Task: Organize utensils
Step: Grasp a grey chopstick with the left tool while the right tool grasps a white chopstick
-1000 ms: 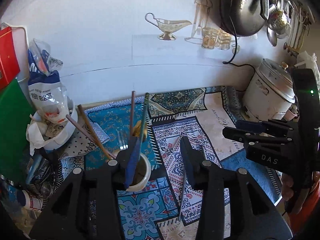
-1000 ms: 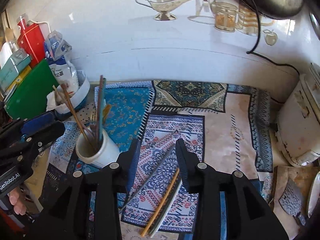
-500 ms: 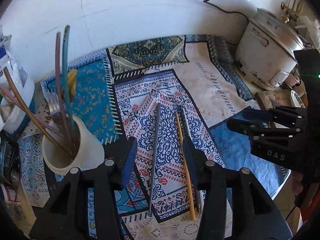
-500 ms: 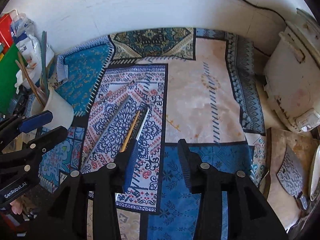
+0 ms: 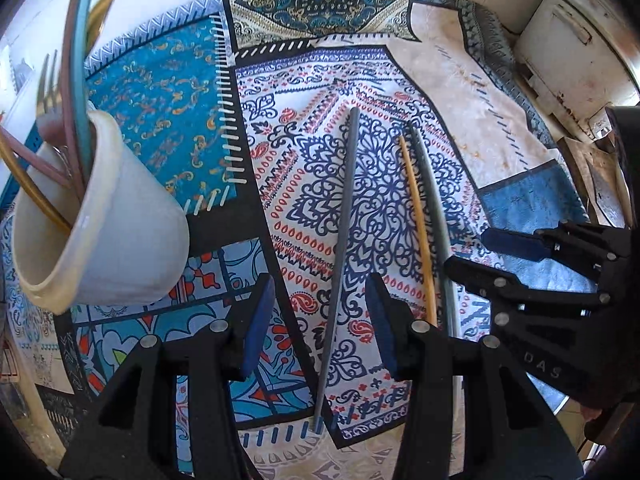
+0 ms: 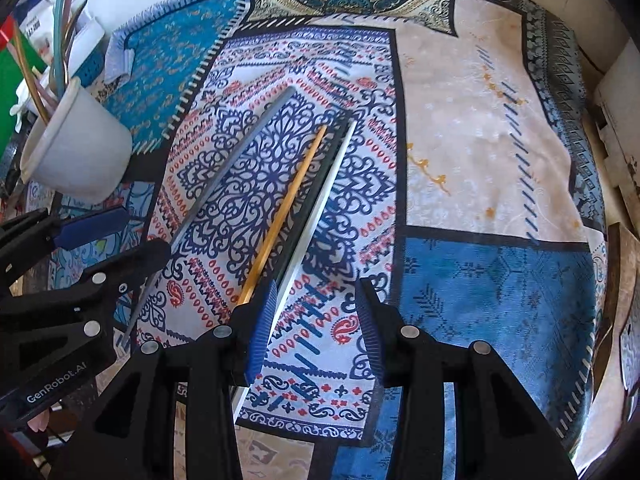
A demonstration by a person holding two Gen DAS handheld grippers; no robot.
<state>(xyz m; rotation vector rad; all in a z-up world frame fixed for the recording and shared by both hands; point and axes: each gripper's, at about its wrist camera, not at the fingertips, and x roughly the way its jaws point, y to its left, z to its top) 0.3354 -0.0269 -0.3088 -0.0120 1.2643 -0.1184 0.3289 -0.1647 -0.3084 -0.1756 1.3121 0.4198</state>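
Note:
Three loose sticks lie side by side on the patterned cloth: a grey chopstick [image 5: 340,256], a wooden chopstick [image 5: 416,220] and a pale one [image 5: 436,232]. My left gripper [image 5: 320,320] points down, open, and the grey chopstick runs between its fingers without touching the pads. A white cup [image 5: 112,232] holding several utensils stands to its left. My right gripper [image 6: 316,328] is open low over the cloth. The pale chopstick [image 6: 320,216] passes under its left finger [image 6: 262,328], with the wooden chopstick [image 6: 288,204] just left of that. Further left are the grey chopstick [image 6: 232,172], the left gripper [image 6: 108,240] and the cup [image 6: 76,152].
The patterned cloth [image 6: 480,152] covers the counter up to a white wall. A white appliance [image 5: 568,48] stands at the right edge. Packages and a green board [image 6: 12,80] crowd the left behind the cup. The right gripper [image 5: 500,256] hangs close beside the left one.
Both grippers have dropped toward the cloth and tipped downward. The wall and hanging pots have left the views. The grey chopstick now lies between the left fingers.

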